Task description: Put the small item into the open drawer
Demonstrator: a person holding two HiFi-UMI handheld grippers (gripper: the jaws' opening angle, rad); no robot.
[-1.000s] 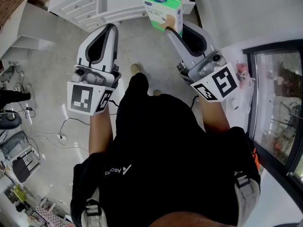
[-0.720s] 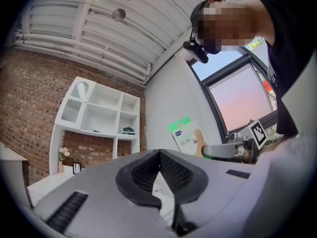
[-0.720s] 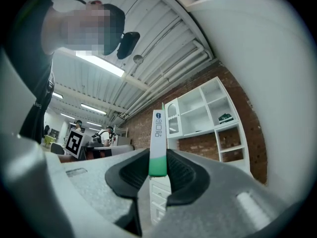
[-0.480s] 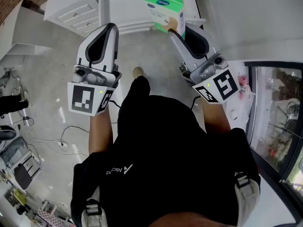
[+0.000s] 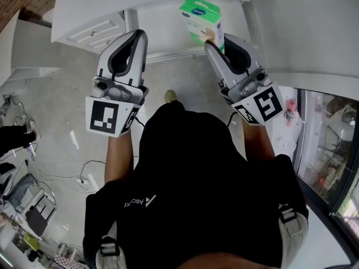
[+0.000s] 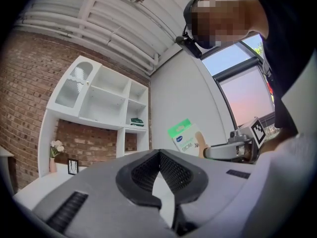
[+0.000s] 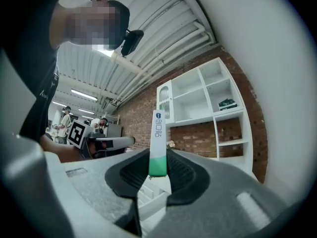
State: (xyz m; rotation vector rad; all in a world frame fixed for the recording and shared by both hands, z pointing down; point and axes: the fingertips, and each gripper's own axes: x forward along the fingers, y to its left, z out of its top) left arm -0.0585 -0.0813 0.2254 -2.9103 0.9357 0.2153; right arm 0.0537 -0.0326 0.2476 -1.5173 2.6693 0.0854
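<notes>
Right gripper view shows the right gripper (image 7: 157, 168) clamping the box (image 7: 157, 133), long axis upright; left gripper (image 6: 159, 155) closed, empty.

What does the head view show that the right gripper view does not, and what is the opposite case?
Only the head view: the floor, the cables lying on it, and the window.
Only the right gripper view: the ceiling and the people far behind.
Both: the green box held in the right hand-held gripper, and the left hand-held gripper, which holds nothing.
</notes>
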